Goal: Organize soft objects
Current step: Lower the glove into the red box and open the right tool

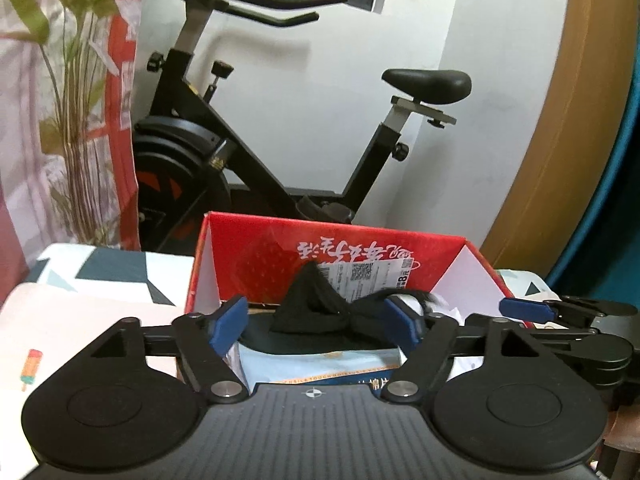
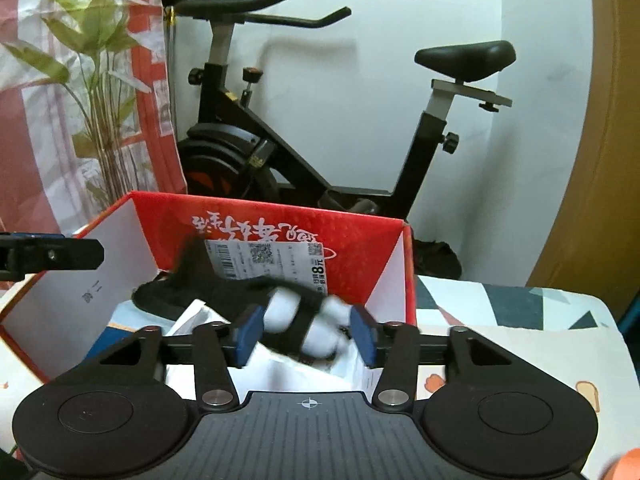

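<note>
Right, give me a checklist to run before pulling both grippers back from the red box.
1. Left gripper open: ok, its blue fingers stand wide, clear of the black cloth.
2. Right gripper open: ok, a gap shows between its fingers and the black-and-white soft thing.
3. Black cloth inside the red box: ok.
4. Black-and-white soft thing settled in the box: cannot tell, it is blurred.
5. Nothing caught on the fingers: cannot tell on the right, where the blur hides the edges.
6. Box upright on the patterned surface: ok.
</note>
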Motion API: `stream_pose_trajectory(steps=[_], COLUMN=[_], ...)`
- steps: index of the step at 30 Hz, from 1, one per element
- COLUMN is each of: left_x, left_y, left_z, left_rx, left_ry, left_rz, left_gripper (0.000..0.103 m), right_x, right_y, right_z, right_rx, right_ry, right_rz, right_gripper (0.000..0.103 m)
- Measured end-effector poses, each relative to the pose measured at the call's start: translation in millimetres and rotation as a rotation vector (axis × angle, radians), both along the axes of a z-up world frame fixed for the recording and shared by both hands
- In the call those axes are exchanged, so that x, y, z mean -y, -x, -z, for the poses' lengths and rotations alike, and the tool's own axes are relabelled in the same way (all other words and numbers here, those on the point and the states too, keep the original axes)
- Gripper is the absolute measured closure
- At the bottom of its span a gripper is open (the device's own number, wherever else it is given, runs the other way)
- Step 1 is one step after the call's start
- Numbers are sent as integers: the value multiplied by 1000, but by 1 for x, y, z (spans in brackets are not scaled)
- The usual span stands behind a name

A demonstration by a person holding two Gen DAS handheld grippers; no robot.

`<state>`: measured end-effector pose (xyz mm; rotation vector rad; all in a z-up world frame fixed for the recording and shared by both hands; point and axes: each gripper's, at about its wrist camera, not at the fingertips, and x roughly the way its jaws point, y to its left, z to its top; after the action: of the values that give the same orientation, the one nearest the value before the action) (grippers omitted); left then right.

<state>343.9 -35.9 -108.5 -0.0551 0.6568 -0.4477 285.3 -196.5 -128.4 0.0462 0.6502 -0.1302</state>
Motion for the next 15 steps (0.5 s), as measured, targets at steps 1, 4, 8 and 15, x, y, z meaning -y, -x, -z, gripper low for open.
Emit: stream_pose_trajectory(steps=[1, 4, 8, 15], left_x=[-1, -6, -15, -41], left_y=[4, 18, 35, 68], left_z=[-2, -9, -13, -9], left_rx=[8, 30, 29, 13], left_ry=[-5, -17, -32, -73], left_rz=[0, -5, -23, -65], left_gripper=[15, 5, 0, 0], right_x=[-1, -5, -12, -24], right_y=[5, 20, 41, 78], right_z=[-2, -6, -10, -18], right_rx=[10, 37, 67, 137], right_ry=[-10, -32, -52, -68], right_rz=[-4, -1, -12, -12], right_gripper=[43, 28, 11, 1])
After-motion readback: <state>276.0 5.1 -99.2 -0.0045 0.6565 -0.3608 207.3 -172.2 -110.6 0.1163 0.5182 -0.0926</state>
